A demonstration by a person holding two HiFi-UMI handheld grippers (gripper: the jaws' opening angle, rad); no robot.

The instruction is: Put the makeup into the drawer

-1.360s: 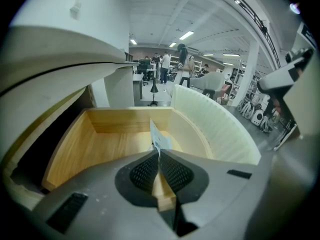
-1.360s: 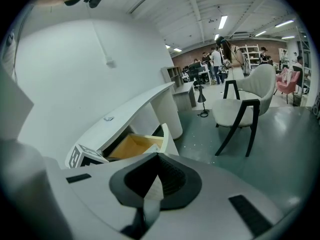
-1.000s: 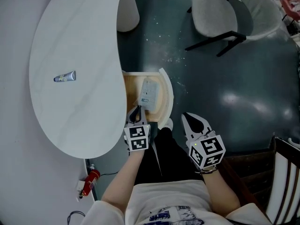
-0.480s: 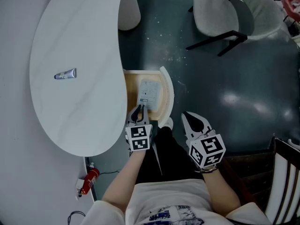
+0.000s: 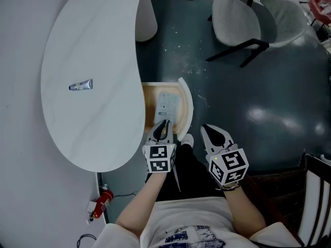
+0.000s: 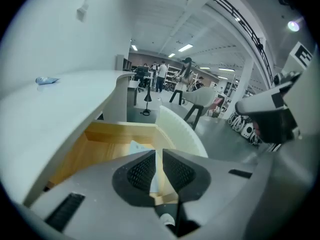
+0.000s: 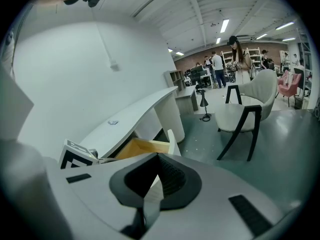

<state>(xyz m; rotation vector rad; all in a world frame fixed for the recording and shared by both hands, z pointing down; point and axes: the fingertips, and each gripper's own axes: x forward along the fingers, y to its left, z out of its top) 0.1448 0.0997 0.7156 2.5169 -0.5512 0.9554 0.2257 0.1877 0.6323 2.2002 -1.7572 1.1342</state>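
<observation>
A pale flat makeup package (image 5: 168, 103) lies inside the open wooden drawer (image 5: 185, 106) under the white table (image 5: 93, 45). My left gripper (image 5: 164, 125) hovers just short of the drawer's near end. Its jaws have just been opening and now stand a narrow gap apart with nothing between them. The left gripper view looks past the left gripper (image 6: 158, 154) to the package (image 6: 136, 146) and the drawer (image 6: 117, 131). My right gripper (image 5: 211, 132) hangs shut and empty to the drawer's right, and its own view shows the right gripper (image 7: 157, 160) closed. A small tube (image 5: 81, 86) lies on the table top.
The table's white pedestal (image 5: 146, 14) stands beyond the drawer. Two pale chairs (image 5: 243, 14) with dark legs sit on the dark floor at the upper right. A red object (image 5: 102, 196) lies on the floor at the lower left. The person's legs are right behind the grippers.
The left gripper has drawn back and up from the drawer, and its jaws have parted a little. The pale package now lies flat in the drawer. The right gripper has stayed put.
</observation>
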